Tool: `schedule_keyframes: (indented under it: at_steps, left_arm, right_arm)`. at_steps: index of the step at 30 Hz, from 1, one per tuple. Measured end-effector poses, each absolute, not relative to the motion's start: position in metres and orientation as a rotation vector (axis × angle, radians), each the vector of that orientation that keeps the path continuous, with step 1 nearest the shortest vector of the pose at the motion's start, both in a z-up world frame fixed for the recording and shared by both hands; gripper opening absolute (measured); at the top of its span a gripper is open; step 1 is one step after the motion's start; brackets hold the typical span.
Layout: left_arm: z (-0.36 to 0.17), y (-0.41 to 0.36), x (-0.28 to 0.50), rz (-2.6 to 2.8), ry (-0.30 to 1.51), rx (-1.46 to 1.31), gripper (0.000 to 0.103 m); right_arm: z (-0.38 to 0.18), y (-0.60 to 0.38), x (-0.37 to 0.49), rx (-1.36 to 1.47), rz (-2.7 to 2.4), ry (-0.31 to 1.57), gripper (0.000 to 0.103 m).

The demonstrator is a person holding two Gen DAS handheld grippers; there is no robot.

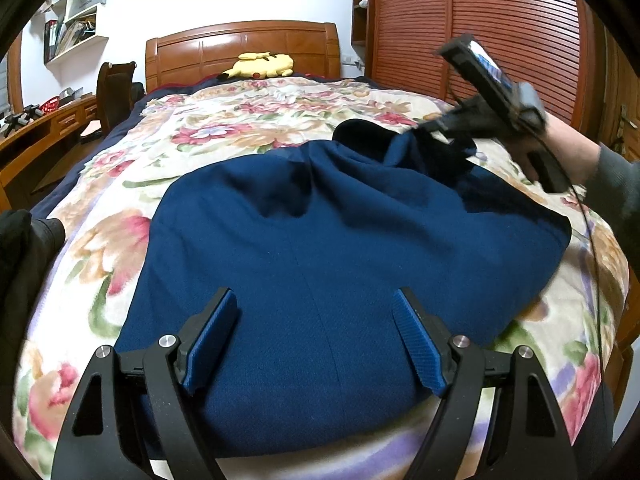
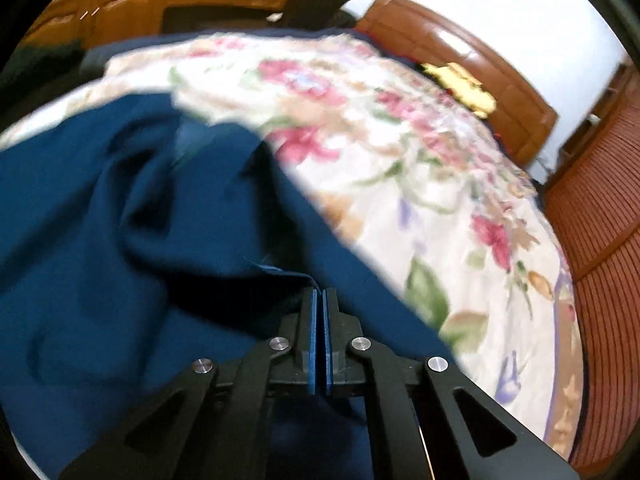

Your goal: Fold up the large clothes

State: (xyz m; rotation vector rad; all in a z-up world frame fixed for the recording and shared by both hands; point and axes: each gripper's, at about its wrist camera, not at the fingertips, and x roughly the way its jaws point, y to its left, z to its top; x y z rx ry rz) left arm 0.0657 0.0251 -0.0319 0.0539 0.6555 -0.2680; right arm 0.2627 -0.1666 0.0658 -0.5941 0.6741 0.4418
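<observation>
Left gripper (image 1: 316,300): jaws spread wide, nothing between them, hovering over the near part of the navy garment (image 1: 320,240). Garment spread across the floral bedspread (image 1: 224,128), rumpled at its far right end. Right gripper (image 2: 319,294): pads pressed together, pinching a lifted fold of that cloth at its right side. Farther right, a slatted wooden wardrobe (image 1: 480,20).

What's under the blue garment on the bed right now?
The blue garment lies on a floral blanket, which shows all around it. Whatever the cloth covers directly beneath is hidden. The right tongs pinch its lifted edge.
</observation>
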Motion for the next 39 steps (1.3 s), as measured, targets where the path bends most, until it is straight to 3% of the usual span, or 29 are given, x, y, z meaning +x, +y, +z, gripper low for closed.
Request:
schedule_keyframes:
  at_steps: [10,11,13,14,15,24,29,39]
  left_arm:
    - [-0.031,0.032,0.069,-0.265,0.668,0.021,0.081]
    - [-0.031,0.032,0.068,-0.265,0.665,0.020,0.081]
    - [-0.028,0.034,0.068,-0.267,0.659,0.020,0.081]
    - [-0.027,0.036,0.067,-0.264,0.654,0.017,0.081]
    - [-0.025,0.039,0.066,-0.263,0.650,0.013,0.081]
    - [0.009,0.073,0.088,-0.244,0.637,-0.027,0.081]
    - [0.020,0.092,0.137,-0.176,0.672,0.037,0.081]
    - [-0.018,0.115,0.253,-0.091,0.805,0.068,0.081]
  right_arm:
    - [0.057,-0.192,0.352,-0.365,-0.032,0.689,0.002]
    - [0.054,-0.195,0.355,-0.359,-0.035,0.708,0.007]
    - [0.047,-0.205,0.352,-0.347,-0.003,0.740,0.033]
    - [0.048,-0.209,0.349,-0.340,0.026,0.742,0.051]
    - [0.046,-0.215,0.343,-0.330,0.052,0.739,0.057]
    - [0.041,-0.266,0.324,-0.234,0.226,0.783,0.057]
    - [0.040,-0.274,0.328,-0.219,0.257,0.780,0.057]
    - [0.007,-0.262,0.352,-0.223,0.300,0.807,0.057]
